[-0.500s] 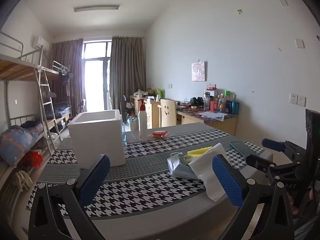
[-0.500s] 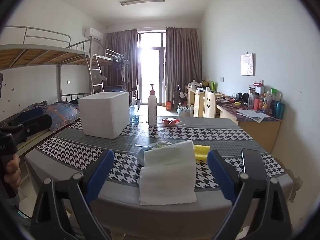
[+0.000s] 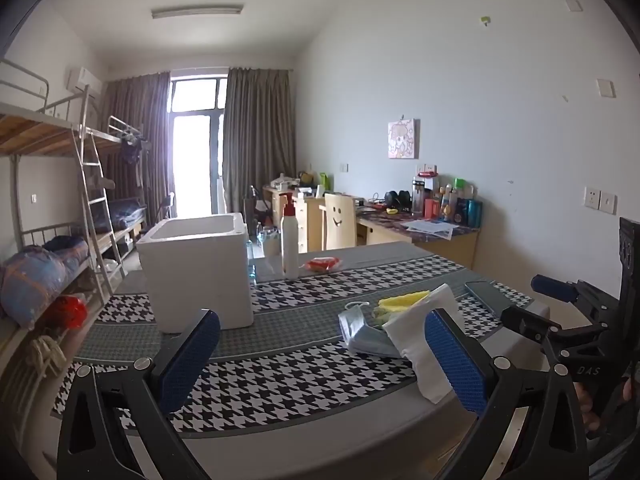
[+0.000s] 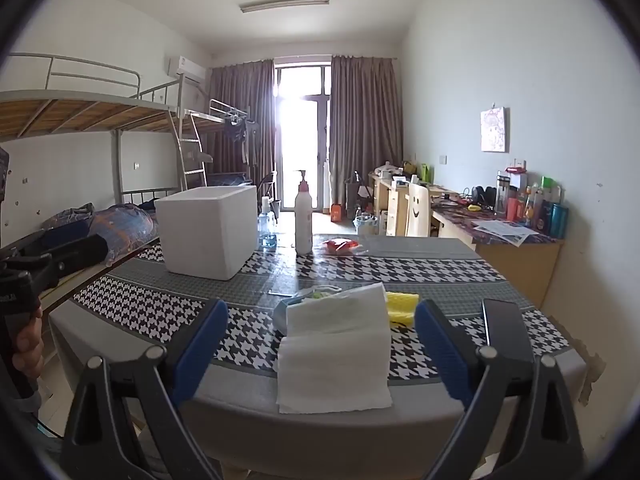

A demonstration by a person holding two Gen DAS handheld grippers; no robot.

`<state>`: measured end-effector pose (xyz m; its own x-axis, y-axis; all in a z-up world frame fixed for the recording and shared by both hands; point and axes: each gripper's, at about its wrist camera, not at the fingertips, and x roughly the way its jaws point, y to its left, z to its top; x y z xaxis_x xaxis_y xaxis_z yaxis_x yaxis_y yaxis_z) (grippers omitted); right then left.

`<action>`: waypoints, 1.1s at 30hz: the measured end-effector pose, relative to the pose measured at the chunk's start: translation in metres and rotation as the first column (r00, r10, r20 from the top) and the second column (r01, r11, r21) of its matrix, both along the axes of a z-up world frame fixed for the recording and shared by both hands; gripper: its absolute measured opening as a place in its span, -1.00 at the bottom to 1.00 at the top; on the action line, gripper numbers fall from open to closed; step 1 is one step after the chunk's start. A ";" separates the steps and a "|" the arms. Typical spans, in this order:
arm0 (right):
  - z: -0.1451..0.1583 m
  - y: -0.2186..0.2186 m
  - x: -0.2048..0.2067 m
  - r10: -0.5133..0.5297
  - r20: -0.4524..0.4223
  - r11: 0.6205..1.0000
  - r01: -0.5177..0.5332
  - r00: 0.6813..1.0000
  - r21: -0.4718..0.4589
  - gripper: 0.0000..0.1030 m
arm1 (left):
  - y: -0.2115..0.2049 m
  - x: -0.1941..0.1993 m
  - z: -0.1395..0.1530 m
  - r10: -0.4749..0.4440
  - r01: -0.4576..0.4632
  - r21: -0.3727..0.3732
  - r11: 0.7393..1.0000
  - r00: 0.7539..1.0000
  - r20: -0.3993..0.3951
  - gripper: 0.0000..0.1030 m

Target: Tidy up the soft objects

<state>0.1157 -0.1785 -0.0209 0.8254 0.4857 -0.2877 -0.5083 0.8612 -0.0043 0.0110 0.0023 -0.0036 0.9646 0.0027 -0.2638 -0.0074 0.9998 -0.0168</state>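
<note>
White folded tissue (image 4: 334,354) lies at the desk (image 4: 400,276) edge, apparently atop the mask (image 3: 360,334). Both grippers gape empty; centre your right gripper (image 4: 320,344) over it, then pinch.

Left gripper (image 3: 322,354): my view shows jaws spread wide, nothing between blue pads (image 3: 190,360), pointing slightly downward, hovering off near edge of tabletop (image 3: 328,436). Right gripper (image 4: 320,346): jaws equally wide, pads (image 4: 440,350) clear of everything, same slight downward tilt, also just short of near edge. From left camera I see right gripper at right side, fingers of right hand (image 3: 600,404) wrapped on its handle. From right camera, left hand (image 4: 26,346) grips left handle at left side.
</note>
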 end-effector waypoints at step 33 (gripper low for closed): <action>-0.002 0.000 0.003 -0.007 -0.006 1.000 0.007 1.000 -0.009 0.87 | -0.001 0.007 -0.004 0.020 -0.020 0.007 1.000 1.000 -0.010 0.98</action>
<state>0.1191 -0.1790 -0.0233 0.8269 0.4774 -0.2972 -0.5025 0.8645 -0.0093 0.0175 0.0015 -0.0074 0.9617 0.0236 -0.2732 -0.0274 0.9996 -0.0099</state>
